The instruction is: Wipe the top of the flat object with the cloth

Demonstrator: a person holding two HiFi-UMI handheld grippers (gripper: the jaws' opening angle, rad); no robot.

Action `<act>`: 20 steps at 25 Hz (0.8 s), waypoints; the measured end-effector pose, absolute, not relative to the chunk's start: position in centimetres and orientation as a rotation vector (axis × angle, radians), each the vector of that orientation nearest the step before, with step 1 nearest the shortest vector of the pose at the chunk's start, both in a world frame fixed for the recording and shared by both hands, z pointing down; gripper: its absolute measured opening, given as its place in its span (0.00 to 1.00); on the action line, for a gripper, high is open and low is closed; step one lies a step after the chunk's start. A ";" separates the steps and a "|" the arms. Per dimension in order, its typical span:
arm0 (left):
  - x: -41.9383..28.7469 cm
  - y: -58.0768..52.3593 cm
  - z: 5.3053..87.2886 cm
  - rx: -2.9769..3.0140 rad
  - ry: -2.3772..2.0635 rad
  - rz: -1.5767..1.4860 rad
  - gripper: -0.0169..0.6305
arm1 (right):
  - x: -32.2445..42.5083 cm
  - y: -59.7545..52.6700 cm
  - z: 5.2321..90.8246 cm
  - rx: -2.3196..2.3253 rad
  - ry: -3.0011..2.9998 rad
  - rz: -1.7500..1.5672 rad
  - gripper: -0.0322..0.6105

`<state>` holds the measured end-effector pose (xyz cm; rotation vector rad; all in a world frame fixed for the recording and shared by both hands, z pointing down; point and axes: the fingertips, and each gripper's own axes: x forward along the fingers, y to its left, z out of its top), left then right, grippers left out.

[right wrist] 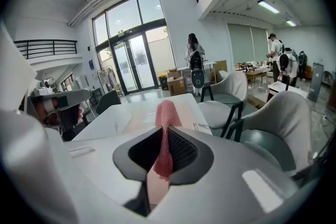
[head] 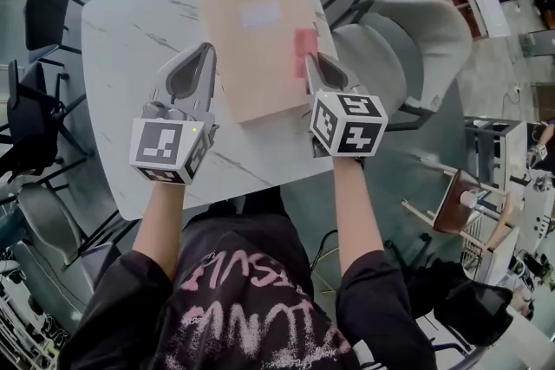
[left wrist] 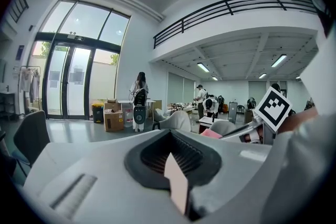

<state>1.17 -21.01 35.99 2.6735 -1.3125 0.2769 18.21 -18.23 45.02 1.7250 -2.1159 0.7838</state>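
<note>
Big bright hall, glass doors at the back, and up front a white marbled table (head: 130, 30) takes the stage, with grey chairs (head: 416, 39) crowding its right edge. Lying flat near the middle of the table is the flat object (head: 260, 56), a pale peach rectangle. Its long axis runs from the near edge toward the far edge, leaning a little to the left as it goes. A white label (head: 260, 13) sits on its far half.

Now the tools. The left gripper (head: 206, 56) is at the flat object's left edge. Its own view shows the jaws pinched on a thin peach sheet standing edge-on between them, so it has that flat object clamped. The right gripper (head: 314, 65) comes in at the right edge, opposite the left one. Its jaws are clenched on the cloth (head: 304, 46), a small pink mesh rag that sticks out past the fingertips and lies on the flat object's right edge, about halfway along.
</note>
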 end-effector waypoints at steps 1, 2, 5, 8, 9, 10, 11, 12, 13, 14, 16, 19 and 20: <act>1.1 -21.0 35.7 2.678 -1.316 0.274 0.03 | 18.2 -18.3 44.5 1.740 -2.129 0.773 0.13; 1.0 -20.9 35.5 2.682 -1.318 0.271 0.03 | 18.2 -18.3 44.1 1.756 -2.143 0.764 0.13; 0.8 -20.7 34.9 2.692 -1.318 0.267 0.03 | 18.2 -18.5 42.5 1.803 -2.188 0.728 0.13; 0.5 -20.5 34.7 2.707 -1.313 0.261 0.03 | 18.1 -18.6 41.2 1.845 -2.221 0.679 0.13; 0.4 -20.5 34.5 2.716 -1.315 0.256 0.03 | 18.0 -18.7 40.8 1.858 -2.234 0.664 0.13; 0.3 -20.4 34.4 2.724 -1.317 0.253 0.03 | 17.9 -18.7 40.3 1.869 -2.249 0.647 0.13; 0.2 -20.3 34.4 2.728 -1.317 0.251 0.03 | 17.8 -18.6 39.8 1.879 -2.268 0.627 0.13; 0.1 -20.2 34.3 2.727 -1.317 0.251 0.03 | 17.7 -18.5 39.3 1.888 -2.287 0.605 0.13; 0.0 -20.2 34.3 2.725 -1.318 0.249 0.03 | 17.5 -18.5 38.8 1.899 -2.304 0.581 0.13; -0.2 -20.1 34.3 2.722 -1.320 0.247 0.03 | 17.4 -18.5 38.3 1.912 -2.318 0.556 0.13; -0.3 -20.1 34.1 2.722 -1.323 0.241 0.03 | 17.2 -18.4 37.7 1.935 -2.340 0.514 0.13; -0.3 -19.9 33.9 2.724 -1.325 0.236 0.03 | 17.1 -18.2 37.1 1.939 -2.368 0.489 0.13; -0.4 -19.9 33.9 2.724 -1.326 0.235 0.03 | 17.0 -18.1 37.0 1.933 -2.377 0.483 0.13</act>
